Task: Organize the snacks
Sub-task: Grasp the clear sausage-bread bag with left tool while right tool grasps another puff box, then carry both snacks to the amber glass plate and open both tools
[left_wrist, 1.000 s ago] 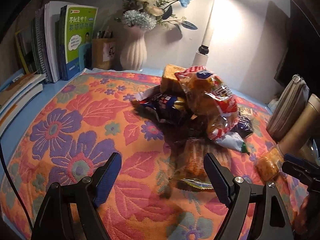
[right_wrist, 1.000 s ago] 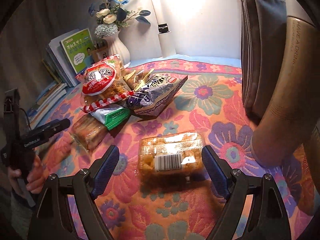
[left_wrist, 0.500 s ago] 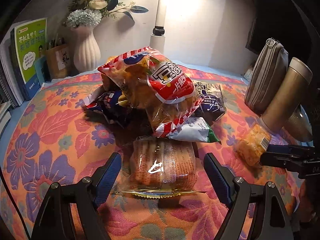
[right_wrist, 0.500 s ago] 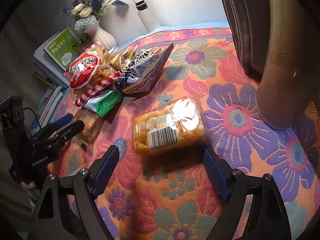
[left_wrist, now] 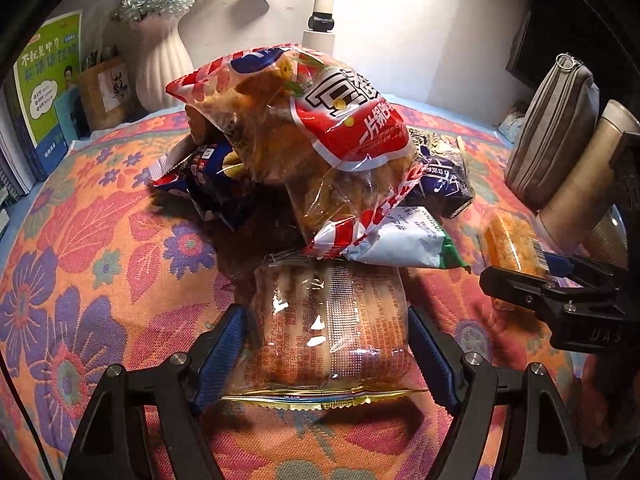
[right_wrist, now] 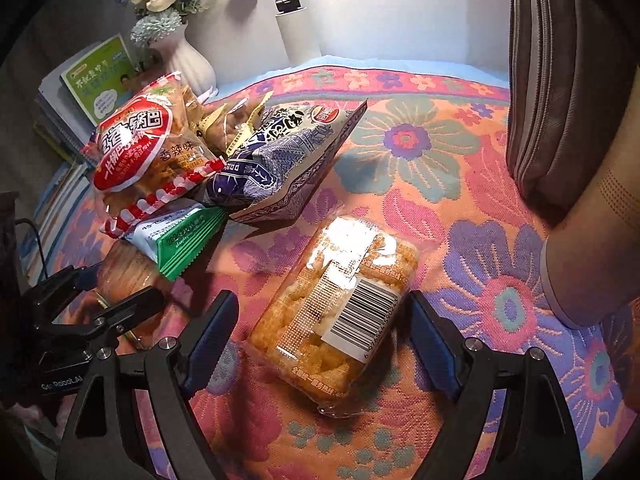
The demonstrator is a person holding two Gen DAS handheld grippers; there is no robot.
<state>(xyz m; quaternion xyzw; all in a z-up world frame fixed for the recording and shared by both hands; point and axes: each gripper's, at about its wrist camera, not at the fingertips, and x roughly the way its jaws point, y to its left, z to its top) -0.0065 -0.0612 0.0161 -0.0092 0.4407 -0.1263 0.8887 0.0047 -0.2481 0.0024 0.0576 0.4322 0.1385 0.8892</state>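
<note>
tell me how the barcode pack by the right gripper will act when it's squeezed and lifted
The barcode pack looks like a clear tray of puffed pieces, so probably light and fairly stiff, though a hard squeeze may crush it. Its wrap is glossy under the lamp, so it may slip. It lies askew between the open right gripper fingers, so it could twist as they close.

Woven floral cloth in orange, pink and purple [right_wrist: 404,184], matt and a little rough. Clear glossy plastic wrap on the bread pack [left_wrist: 328,328], with bright glare. Shiny red-and-white plastic snack bag [left_wrist: 320,136], crinkled. Smooth ribbed white ceramic vase [left_wrist: 160,64]. Matt grey fabric pouch [left_wrist: 556,136].
</note>
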